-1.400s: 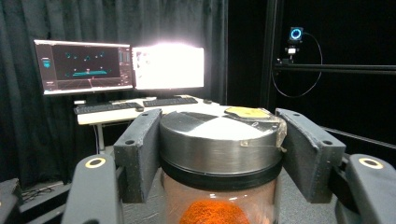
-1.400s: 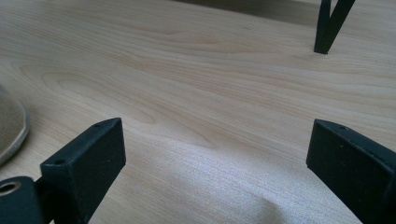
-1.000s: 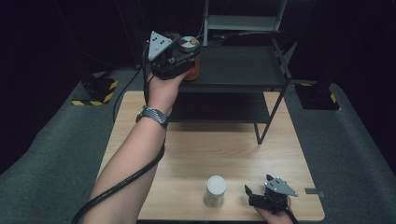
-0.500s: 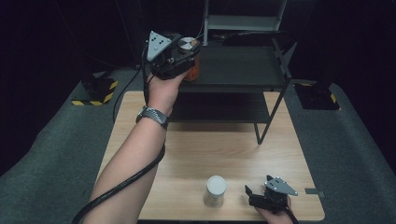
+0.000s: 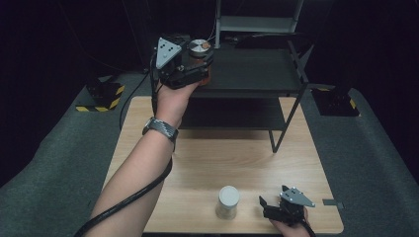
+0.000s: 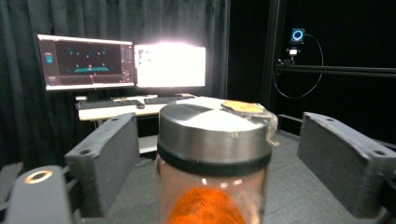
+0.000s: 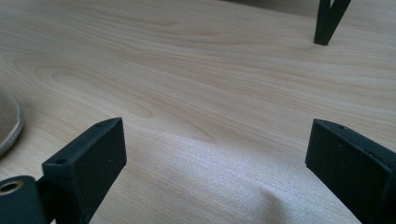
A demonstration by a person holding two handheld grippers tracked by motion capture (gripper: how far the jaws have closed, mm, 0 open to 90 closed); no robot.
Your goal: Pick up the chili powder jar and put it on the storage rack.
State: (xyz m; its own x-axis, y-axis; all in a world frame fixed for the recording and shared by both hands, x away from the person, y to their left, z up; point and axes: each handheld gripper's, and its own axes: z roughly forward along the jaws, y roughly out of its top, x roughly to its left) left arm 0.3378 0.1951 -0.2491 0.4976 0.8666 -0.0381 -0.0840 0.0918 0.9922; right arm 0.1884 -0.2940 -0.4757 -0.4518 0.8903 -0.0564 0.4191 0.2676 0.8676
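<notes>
Jar (image 6: 212, 154) between open jaws, sticker unreadable.

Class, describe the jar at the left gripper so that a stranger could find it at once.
Find the black shelf at the table's far edge. At its left end, between the left gripper's open jaws, stands the jar: clear, silver-lidded, with orange contents, unlike the white-capped jar on the table.

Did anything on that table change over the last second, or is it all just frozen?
Nothing visibly changed. The left tongs stay up at the black shelf, their jaws standing apart on either side of the steel-lidded jar. The right tongs stay low on the wooden table, open, beside the white-lidded jar.
</notes>
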